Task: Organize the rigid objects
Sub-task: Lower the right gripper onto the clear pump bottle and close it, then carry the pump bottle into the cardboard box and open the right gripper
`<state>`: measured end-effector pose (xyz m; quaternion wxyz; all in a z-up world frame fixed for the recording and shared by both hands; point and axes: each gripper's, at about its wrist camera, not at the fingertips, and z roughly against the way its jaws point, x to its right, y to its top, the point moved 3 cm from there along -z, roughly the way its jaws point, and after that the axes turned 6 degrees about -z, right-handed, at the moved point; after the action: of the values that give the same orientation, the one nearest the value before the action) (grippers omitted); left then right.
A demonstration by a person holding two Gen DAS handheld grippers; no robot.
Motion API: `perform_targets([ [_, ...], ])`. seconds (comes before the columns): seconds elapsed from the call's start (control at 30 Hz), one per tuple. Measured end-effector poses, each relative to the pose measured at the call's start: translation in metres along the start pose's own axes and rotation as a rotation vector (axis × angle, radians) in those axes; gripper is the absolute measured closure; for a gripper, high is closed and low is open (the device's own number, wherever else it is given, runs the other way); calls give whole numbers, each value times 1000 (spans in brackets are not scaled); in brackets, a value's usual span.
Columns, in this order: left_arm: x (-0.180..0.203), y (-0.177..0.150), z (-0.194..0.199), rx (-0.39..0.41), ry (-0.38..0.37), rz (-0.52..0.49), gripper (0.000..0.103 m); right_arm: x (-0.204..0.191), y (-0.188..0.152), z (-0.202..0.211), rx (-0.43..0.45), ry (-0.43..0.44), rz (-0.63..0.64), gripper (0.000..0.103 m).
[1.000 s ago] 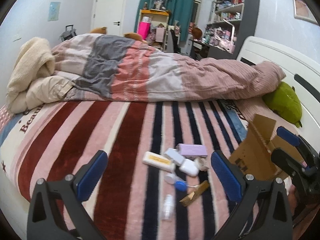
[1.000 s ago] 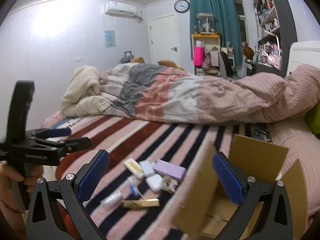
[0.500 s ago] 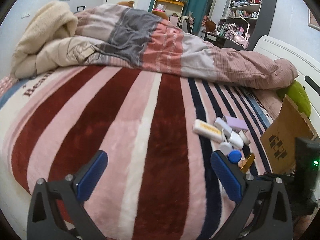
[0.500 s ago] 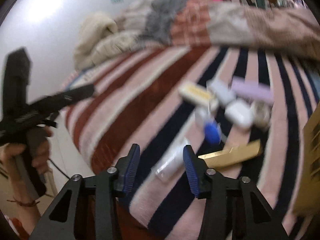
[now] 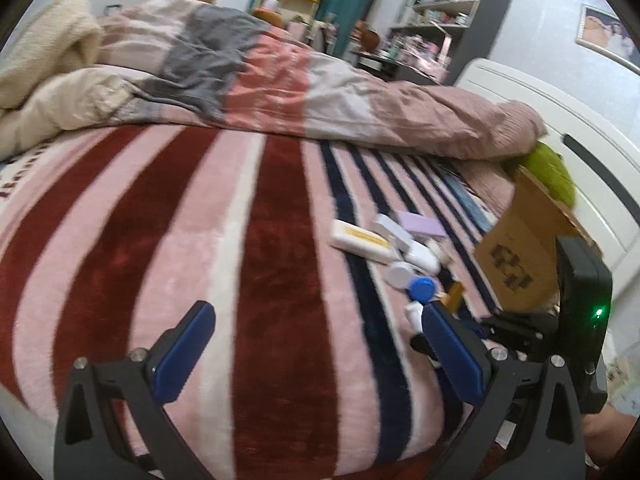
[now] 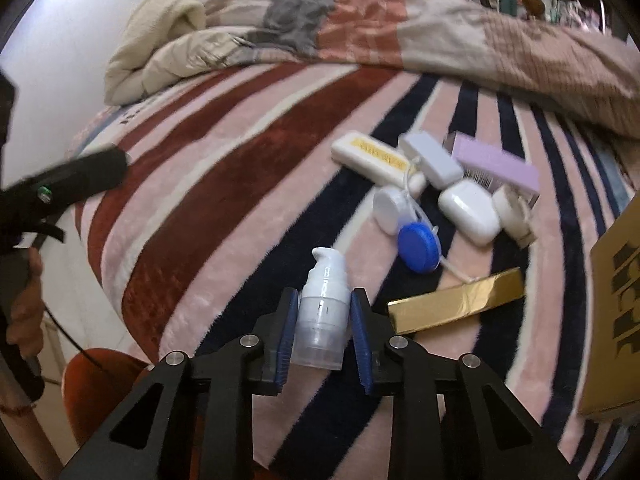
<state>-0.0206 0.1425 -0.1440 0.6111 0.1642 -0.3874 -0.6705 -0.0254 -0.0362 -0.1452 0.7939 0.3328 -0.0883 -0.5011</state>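
Clear plastic pump bottle (image 6: 321,322) is sitting pinched in our right gripper (image 6: 324,332); smooth walls risk slipping. Left gripper (image 5: 316,354) is hanging wide open, empty.

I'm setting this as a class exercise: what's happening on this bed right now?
A person is sorting small items on a striped blanket. The right gripper has its jaws closed on a small white pump bottle. The left gripper hangs open, holding nothing. A gold box, blue disc and other bits lie beside a cardboard box.
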Motion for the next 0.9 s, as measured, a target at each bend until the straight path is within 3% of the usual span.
perform_targets([
  [0.17, 24, 14, -5, -54, -170, -33, 4, -11, 11, 24, 73, 26, 61, 82],
  [0.37, 65, 50, -16, -126, -341, -39, 45, -18, 33, 67, 186, 147, 101, 82],
  [0.43, 81, 63, -17, -129, -405, -22, 62, -14, 40, 77, 215, 166, 94, 82],
  [0.5, 98, 77, -16, -122, -442, -32, 73, -1, 47, 89, 242, 184, 63, 82],
  [0.57, 123, 94, -16, -110, -442, -72, 75, 19, 54, 102, 261, 218, 41, 82],
  [0.73, 187, 135, -34, -120, -484, -134, 76, 69, 70, 137, 296, 189, 22, 82],
  [0.9, 251, 159, -73, -181, -528, -190, 78, 142, 73, 167, 288, 171, -61, 82],
])
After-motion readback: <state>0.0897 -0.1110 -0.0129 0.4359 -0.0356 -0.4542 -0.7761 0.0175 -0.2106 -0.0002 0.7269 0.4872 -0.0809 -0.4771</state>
